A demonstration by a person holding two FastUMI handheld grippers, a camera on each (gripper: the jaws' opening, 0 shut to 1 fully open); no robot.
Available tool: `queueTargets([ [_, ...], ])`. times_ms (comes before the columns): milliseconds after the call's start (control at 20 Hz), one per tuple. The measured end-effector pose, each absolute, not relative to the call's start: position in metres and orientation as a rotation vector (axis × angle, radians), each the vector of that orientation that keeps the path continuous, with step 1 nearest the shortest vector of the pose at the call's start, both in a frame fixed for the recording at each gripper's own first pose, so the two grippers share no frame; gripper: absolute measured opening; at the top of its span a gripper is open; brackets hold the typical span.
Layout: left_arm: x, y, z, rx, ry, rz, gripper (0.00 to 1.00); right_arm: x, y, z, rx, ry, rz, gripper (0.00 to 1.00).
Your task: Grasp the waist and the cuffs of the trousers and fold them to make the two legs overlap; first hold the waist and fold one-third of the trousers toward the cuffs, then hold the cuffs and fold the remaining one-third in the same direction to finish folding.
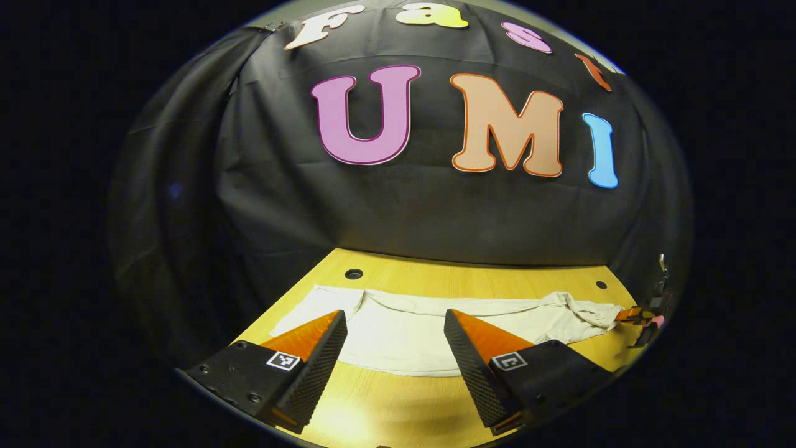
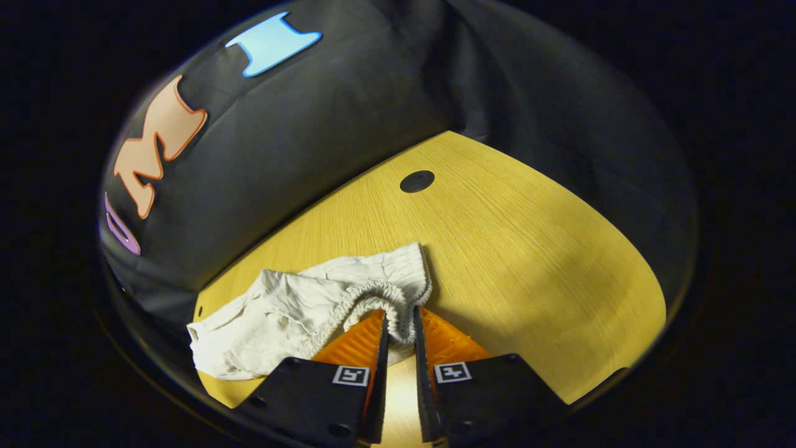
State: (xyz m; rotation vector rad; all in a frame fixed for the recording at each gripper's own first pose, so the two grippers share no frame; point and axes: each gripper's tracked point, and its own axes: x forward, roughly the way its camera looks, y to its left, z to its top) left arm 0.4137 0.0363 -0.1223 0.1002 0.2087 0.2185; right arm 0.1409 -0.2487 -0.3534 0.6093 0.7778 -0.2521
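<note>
Left gripper view: my left gripper (image 1: 395,326) hangs low over the table (image 1: 398,410), its 2 fingers spread wide with nothing between them. Past the tips the trousers (image 1: 423,333) lie flat across the tabletop from 9 to 3 o'clock, pale cloth with a cuff at 10 o'clock and the bunched waist at 3 o'clock. At that far end the right gripper (image 1: 634,315) touches the waist, too small to make out its fingers. Behind the trousers 2 round holes (image 1: 353,274) sit in the wood, at 11 and 2 o'clock.

Right gripper view: my 2 fingers are nearly together, pinching the elastic waist (image 2: 398,314) between the tips. The crumpled cloth spreads off toward 9 o'clock. Farther on at 12 o'clock, 1 hole marks bare table.
</note>
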Motion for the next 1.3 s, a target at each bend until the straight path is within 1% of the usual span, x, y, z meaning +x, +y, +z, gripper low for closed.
queueTargets([
  [50,0.414,0.037,-0.122,0.105,0.206,0.215,0.95,0.141,-0.251,-0.351,0.621,0.776,-0.255,0.24],
  [100,0.415,0.036,-0.122,0.108,0.204,0.212,0.95,0.142,-0.25,-0.346,0.631,0.765,-0.258,0.18],
  [150,0.415,0.036,-0.121,0.105,0.198,0.208,0.95,0.144,-0.249,-0.34,0.633,0.745,-0.256,0.23],
  [200,0.415,0.034,-0.121,0.096,0.193,0.198,0.95,0.148,-0.246,-0.331,0.627,0.721,-0.247,0.18],
  [250,0.415,0.034,-0.12,0.087,0.193,0.192,0.95,0.15,-0.243,-0.323,0.62,0.697,-0.24,0.18],
  [300,0.415,0.033,-0.121,0.08,0.198,0.185,0.95,0.152,-0.24,-0.311,0.628,0.674,-0.233,0.11],
  [500,0.413,0.035,-0.121,0.07,0.2,0.164,0.95,0.155,-0.21,-0.269,0.611,0.592,-0.205,0.11],
  [700,0.409,0.047,-0.123,0.062,0.203,0.118,0.95,0.162,-0.157,-0.219,0.611,0.52,-0.161,0.11],
  [800,0.409,0.049,-0.125,0.055,0.22,0.079,0.95,0.169,-0.124,-0.196,0.573,0.485,-0.14,0.11],
  [1000,0.412,0.057,-0.126,0.036,0.225,0.013,0.95,0.187,-0.037,-0.156,0.474,0.438,-0.057,0.11],
  [1150,0.418,0.069,-0.127,0.023,0.221,0.003,0.95,0.197,0.046,-0.15,0.393,0.441,0.035,0.11],
  [1300,0.421,0.088,-0.13,0.044,0.224,0.022,0.95,0.199,0.128,-0.162,0.315,0.449,0.157,0.11],
])
